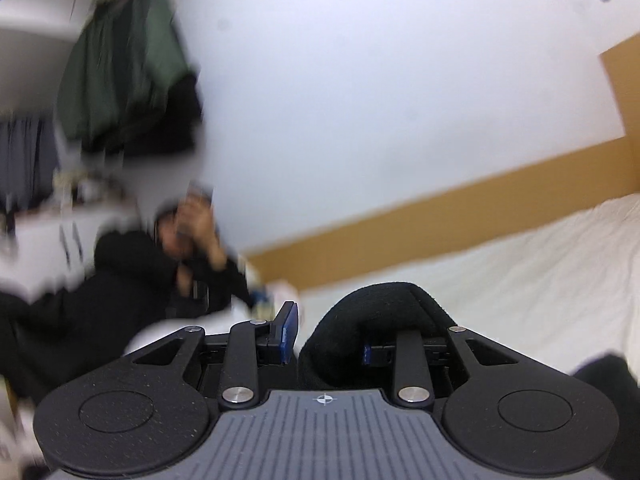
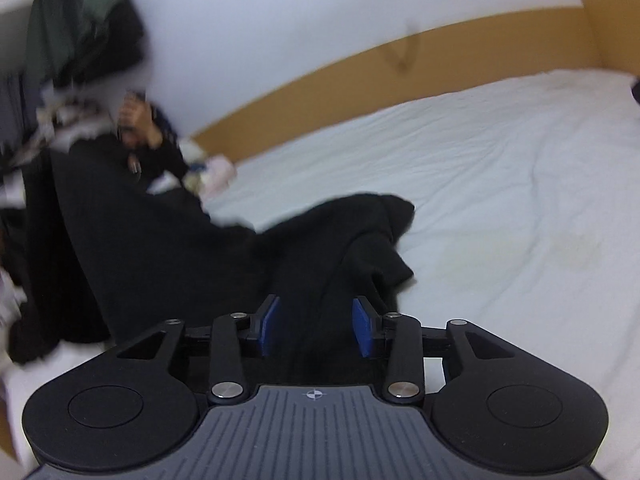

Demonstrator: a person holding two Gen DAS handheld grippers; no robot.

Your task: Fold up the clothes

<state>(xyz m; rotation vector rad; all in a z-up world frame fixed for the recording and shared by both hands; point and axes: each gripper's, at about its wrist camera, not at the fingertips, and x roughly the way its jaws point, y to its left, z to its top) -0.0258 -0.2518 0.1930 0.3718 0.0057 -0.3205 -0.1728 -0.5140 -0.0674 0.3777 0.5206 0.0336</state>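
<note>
**Garment (image 2: 320,248): lifted at one end, loose at the other**

Garment status: black cloth fills the gap of your left gripper (image 1: 328,340). It bulges over the right pad and hides it, so a firm pinch cannot be confirmed. In your right gripper (image 2: 316,326) the blue pads (image 2: 270,326) stand partly apart with cloth between them, not pressed. The rest lies crumpled on the white bed (image 2: 500,184).

Risk: the cloth may slide out of the right jaws if you pull now, since nothing clamps it there. A bunched left hold may drag the fold crooked.

Pose: left gripper points level toward the wall; right gripper tilts down at the bed.
</note>
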